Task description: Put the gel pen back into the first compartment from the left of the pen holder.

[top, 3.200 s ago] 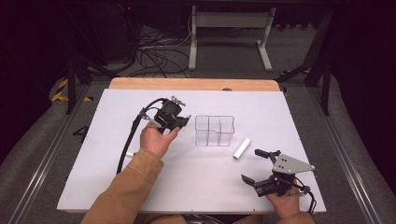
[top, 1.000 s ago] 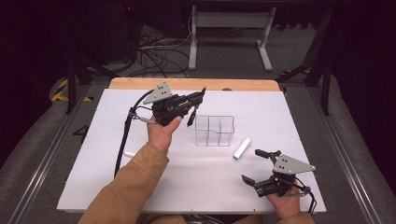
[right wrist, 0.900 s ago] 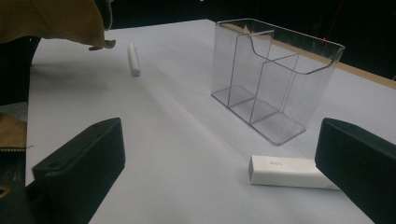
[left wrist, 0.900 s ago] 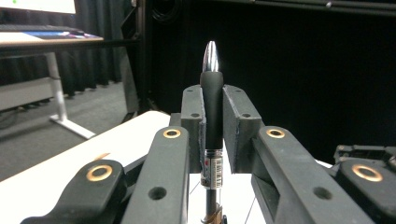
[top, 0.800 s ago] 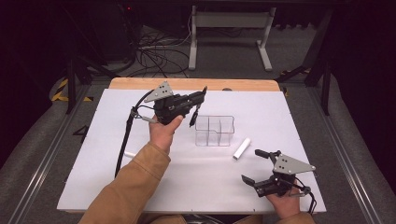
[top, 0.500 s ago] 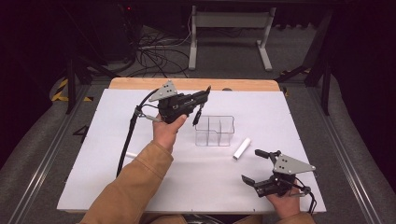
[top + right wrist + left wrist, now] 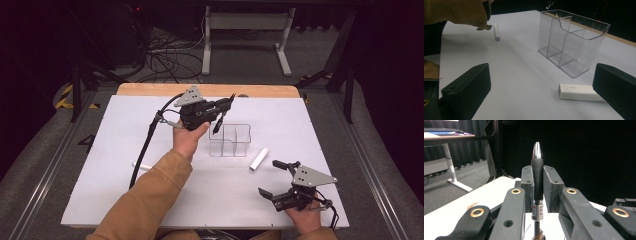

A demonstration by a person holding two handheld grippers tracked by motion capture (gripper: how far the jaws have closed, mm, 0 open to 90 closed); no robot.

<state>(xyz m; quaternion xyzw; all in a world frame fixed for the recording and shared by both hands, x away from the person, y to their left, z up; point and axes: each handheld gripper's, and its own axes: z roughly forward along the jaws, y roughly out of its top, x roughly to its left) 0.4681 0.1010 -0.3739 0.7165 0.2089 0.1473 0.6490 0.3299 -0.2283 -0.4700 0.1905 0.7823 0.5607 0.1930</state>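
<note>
My left gripper [image 7: 223, 106] is shut on a black pen [image 7: 216, 126] with a silver tip, held in the air just over the left end of a clear three-compartment organizer [image 7: 240, 145]. In the left gripper view the pen [image 7: 537, 177] stands upright between the pads of that gripper [image 7: 537, 173]. My right gripper [image 7: 269, 178] rests open near the table's front right, nothing between its jaws. In the right gripper view, this gripper [image 7: 541, 92] faces the organizer [image 7: 586, 47] and a white eraser block [image 7: 577, 92] lies by its right jaw.
The white eraser block [image 7: 258, 159] lies right of the organizer. A white stick [image 7: 141, 166] lies on the white table top [image 7: 100, 200] at the left, also far off as the white stick [image 7: 496, 32]. A black cable trails from the left gripper. Floor and desk legs lie beyond the far edge.
The left gripper, low on the table beside the organizer at first, is now raised with the pen and has drifted right over the organizer's left end. The right gripper has stayed still.
</note>
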